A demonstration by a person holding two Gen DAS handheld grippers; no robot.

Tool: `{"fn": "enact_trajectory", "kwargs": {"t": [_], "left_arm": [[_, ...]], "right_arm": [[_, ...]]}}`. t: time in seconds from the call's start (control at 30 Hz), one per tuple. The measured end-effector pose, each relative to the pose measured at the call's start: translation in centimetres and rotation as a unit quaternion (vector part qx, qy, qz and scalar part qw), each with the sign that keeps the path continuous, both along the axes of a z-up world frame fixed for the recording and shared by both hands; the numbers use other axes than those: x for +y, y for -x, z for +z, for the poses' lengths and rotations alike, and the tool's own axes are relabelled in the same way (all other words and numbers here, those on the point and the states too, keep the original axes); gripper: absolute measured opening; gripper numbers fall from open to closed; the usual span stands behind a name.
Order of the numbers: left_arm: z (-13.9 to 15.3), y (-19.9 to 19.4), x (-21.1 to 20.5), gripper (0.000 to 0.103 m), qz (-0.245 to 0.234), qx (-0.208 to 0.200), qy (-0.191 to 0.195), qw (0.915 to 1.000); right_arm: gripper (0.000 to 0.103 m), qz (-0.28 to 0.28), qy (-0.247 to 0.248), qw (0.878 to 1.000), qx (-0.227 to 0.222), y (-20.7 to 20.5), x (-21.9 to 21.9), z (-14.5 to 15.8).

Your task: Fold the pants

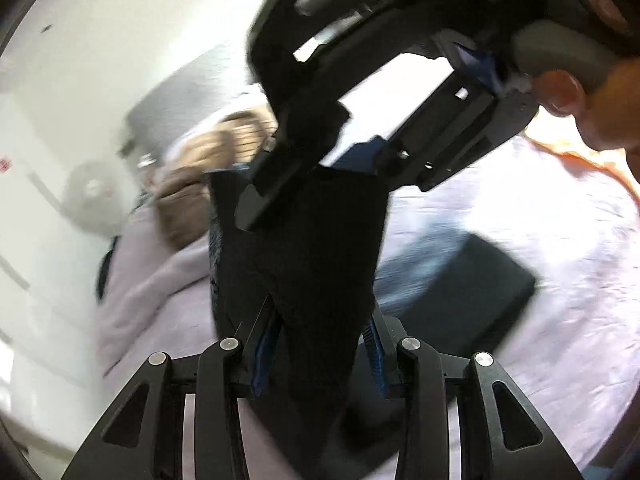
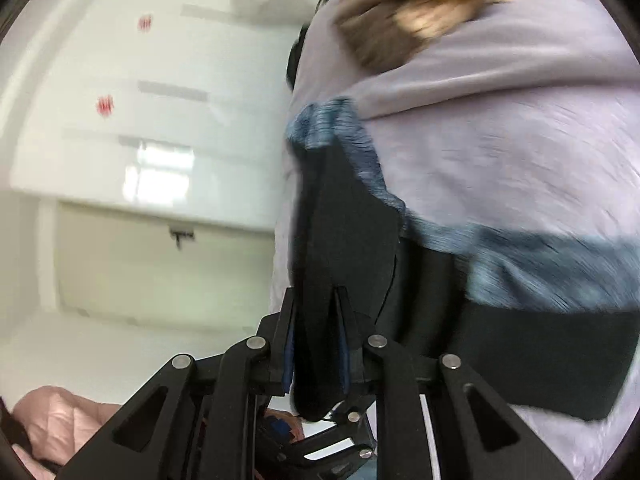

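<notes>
Both black two-finger tools, the left gripper [image 1: 320,344] and right gripper [image 2: 318,344], are nearly closed on the black knit pants [image 1: 304,240], lifted above the pale lilac bedspread [image 1: 540,220]; the fold will likely land squarely if both pinched edges travel level.

The black fabric pants [image 1: 316,264] are cut off by the lower edge of the left wrist view. The tan and brown bundle [image 2: 416,4] on the pale lilac bedsheet [image 2: 520,120] is smeared beyond recognition by blur.
</notes>
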State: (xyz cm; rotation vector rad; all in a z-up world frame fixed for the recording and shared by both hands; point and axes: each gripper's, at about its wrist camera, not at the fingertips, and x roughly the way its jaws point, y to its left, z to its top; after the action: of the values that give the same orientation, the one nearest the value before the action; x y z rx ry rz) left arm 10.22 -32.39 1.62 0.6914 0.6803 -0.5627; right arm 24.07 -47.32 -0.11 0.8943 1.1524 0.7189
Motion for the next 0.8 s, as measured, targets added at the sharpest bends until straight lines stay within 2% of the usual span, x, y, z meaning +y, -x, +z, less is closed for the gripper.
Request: {"fn": "enact_trajectory", "kwargs": {"t": [0.03, 0.1, 0.17, 0.27, 0.37, 0.4, 0.47, 0.57, 0.67, 0.73, 0.8], "left_arm": [[-0.8, 0.7, -1.4, 0.039, -0.012, 0.006, -0.006, 0.9999], [-3.3, 2.1, -4.3, 0.039, -0.034, 0.031, -0.023, 0.9987], [-6.0, 3.6, -6.5, 0.039, -0.053, 0.041, -0.051, 0.9964], [-8.9, 4.7, -7.3, 0.039, -0.067, 0.057, -0.080, 0.9929], [-10.0, 5.6, -7.7, 0.041, -0.071, 0.058, -0.101, 0.9906], [-10.1, 5.7, -7.7, 0.045, -0.073, 0.063, -0.105, 0.9897], [-9.7, 5.6, -7.0, 0.047, -0.077, 0.078, -0.102, 0.9887], [-7.9, 4.4, -4.6, 0.070, -0.061, 0.103, -0.081, 0.9895], [-5.8, 2.7, -1.4, 0.071, -0.024, 0.124, -0.048, 0.9908], [-5.1, 0.8, 0.9, 0.071, 0.021, 0.124, -0.039, 0.9913], [-4.9, -1.1, 3.3, 0.071, 0.078, 0.129, -0.036, 0.9879]], "right_arm": [[0.019, -0.023, -0.002, 1.000, 0.007, 1.6, -2.7, -1.2], [0.019, -0.036, 0.015, 0.999, 0.010, 3.4, -5.5, -2.9], [0.019, -0.062, 0.020, 0.997, 0.046, 5.1, -8.9, -6.7], [0.019, -0.091, 0.006, 0.992, 0.083, 7.4, -11.1, -11.8], [0.019, -0.103, 0.004, 0.988, 0.111, 9.0, -11.8, -15.6], [0.019, -0.104, 0.010, 0.988, 0.116, 9.4, -11.9, -16.6], [0.019, -0.108, 0.008, 0.987, 0.119, 9.4, -11.9, -17.5], [0.020, -0.114, 0.021, 0.986, 0.118, 9.8, -11.9, -16.6], [0.024, -0.109, 0.082, 0.984, 0.116, 9.1, -11.3, -13.3], [0.026, -0.113, 0.135, 0.978, 0.113, 9.0, -10.6, -11.5], [0.026, -0.122, 0.180, 0.970, 0.108, 9.2, -10.6, -10.4]]}}
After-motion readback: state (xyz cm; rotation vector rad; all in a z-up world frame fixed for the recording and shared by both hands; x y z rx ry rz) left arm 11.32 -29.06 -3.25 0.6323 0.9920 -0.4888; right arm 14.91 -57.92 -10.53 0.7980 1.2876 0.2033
